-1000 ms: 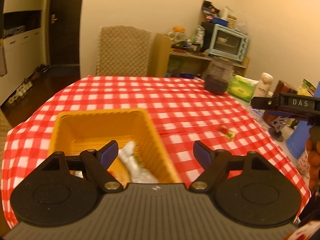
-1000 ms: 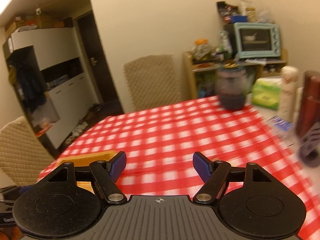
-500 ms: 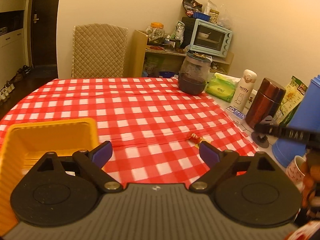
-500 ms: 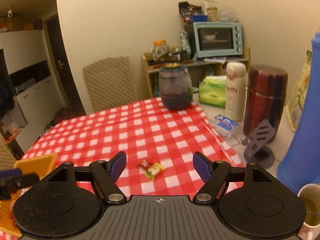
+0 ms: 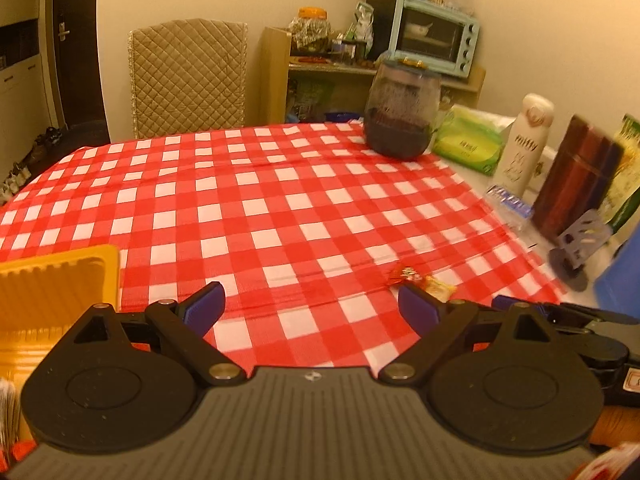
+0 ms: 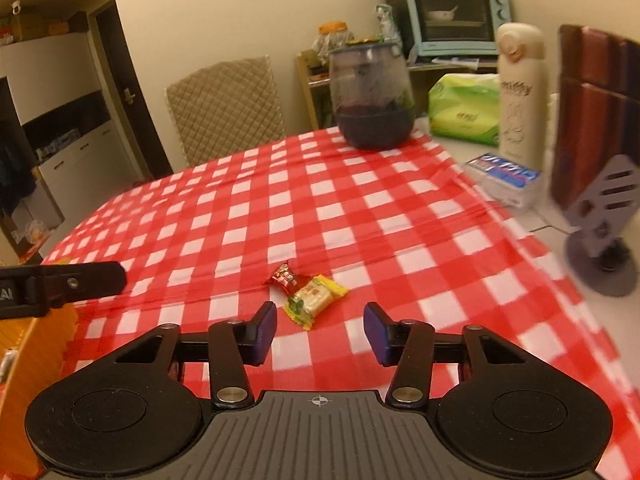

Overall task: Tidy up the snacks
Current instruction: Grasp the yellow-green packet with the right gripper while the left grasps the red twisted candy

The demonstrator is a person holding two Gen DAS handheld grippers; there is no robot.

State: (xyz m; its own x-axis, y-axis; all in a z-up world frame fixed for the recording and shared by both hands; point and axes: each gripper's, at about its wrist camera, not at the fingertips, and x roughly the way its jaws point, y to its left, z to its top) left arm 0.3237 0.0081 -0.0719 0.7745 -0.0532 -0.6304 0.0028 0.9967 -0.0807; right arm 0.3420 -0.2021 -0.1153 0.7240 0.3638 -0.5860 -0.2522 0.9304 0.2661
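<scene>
Two wrapped snacks lie touching on the red checked tablecloth (image 6: pixel 360 208): a yellow-green packet (image 6: pixel 314 298) and a small red candy (image 6: pixel 285 276). They also show in the left wrist view as the yellow packet (image 5: pixel 438 289) and the red candy (image 5: pixel 404 273). My right gripper (image 6: pixel 320 330) is open and empty, just short of the packet. My left gripper (image 5: pixel 310 306) is open and empty above the cloth, to the right of the yellow basket (image 5: pixel 60 284). The basket's corner also shows in the right wrist view (image 6: pixel 44 340).
A dark glass jar (image 6: pixel 372 96), a green tissue pack (image 6: pixel 464 108), a white bottle (image 6: pixel 520 92), a brown flask (image 6: pixel 596 120), a grey stand (image 6: pixel 604 232) and a blue-white packet (image 6: pixel 504 176) line the right side. A quilted chair (image 5: pixel 188 76) stands behind the table.
My left gripper swung right, away from over the basket. My right gripper moved right and down toward the two snacks, and its jaws narrowed somewhat.
</scene>
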